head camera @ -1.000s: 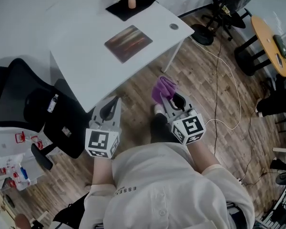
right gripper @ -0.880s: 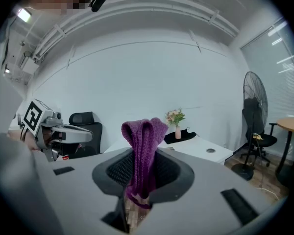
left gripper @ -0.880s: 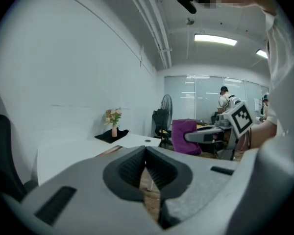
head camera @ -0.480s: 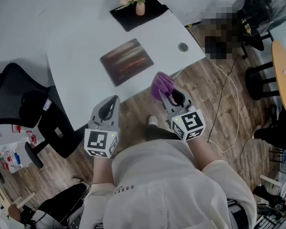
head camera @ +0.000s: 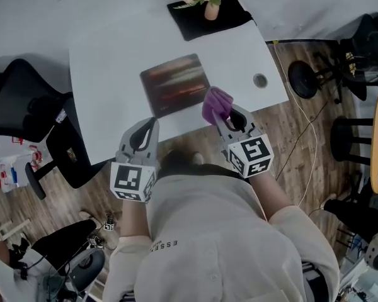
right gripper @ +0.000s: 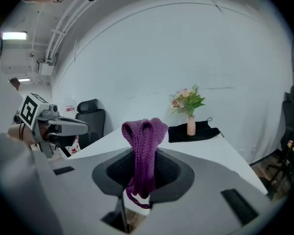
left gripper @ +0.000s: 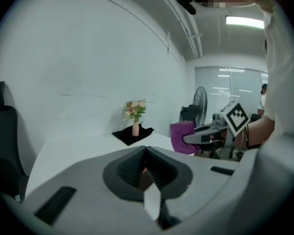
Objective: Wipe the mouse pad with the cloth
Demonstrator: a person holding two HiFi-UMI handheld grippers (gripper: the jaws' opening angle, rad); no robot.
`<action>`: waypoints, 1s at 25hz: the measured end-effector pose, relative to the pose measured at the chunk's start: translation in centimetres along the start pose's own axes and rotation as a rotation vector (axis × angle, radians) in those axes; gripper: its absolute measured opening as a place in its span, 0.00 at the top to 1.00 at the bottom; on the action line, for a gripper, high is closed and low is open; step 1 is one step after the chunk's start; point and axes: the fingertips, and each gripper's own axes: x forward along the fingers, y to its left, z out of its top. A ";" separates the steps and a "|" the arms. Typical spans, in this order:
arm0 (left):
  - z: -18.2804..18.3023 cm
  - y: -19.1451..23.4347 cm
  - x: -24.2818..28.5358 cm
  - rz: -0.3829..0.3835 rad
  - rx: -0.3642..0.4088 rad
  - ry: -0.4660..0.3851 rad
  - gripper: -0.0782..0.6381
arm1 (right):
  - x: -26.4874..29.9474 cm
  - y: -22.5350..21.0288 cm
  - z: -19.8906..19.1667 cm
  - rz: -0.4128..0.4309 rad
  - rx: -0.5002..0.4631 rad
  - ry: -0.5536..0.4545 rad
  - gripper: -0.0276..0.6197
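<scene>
Since the soft cloth (head camera: 214, 101) hangs limp, our right hand-held gripper (right gripper: 143, 175) pinches its fold; our left hand-held gripper (left gripper: 146, 169) is closed, empty.

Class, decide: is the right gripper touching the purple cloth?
Touching. The right gripper view shows the purple cloth clamped in the jaws of the right gripper.

Two grippers: left gripper (head camera: 152, 126), right gripper (head camera: 222, 111), one cloth (head camera: 213, 102), one mouse pad (head camera: 175, 85), one table (head camera: 107, 61), one flower vase (head camera: 211, 10)
</scene>
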 end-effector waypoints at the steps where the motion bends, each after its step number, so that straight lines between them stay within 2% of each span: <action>1: 0.0 0.8 0.2 0.014 -0.008 -0.001 0.89 | 1.0 0.0 0.2 0.016 -0.006 0.011 0.81; 8: 0.4 6.0 2.1 0.047 -0.030 -0.011 0.89 | 8.7 0.5 1.0 0.107 -0.030 0.104 0.81; 12: 0.2 9.4 3.5 0.069 -0.029 0.012 0.89 | 13.3 1.8 1.1 0.172 -0.059 0.173 0.81; 18: -0.1 14.8 4.9 0.060 -0.056 0.021 0.89 | 19.8 4.6 0.2 0.244 -0.066 0.305 0.81; 22: -1.3 16.5 5.9 0.019 -0.050 0.041 0.89 | 23.0 6.3 -1.0 0.291 -0.089 0.381 0.81; 25: -2.4 18.0 6.6 0.018 -0.076 0.068 0.89 | 25.4 7.2 -1.9 0.315 -0.096 0.428 0.81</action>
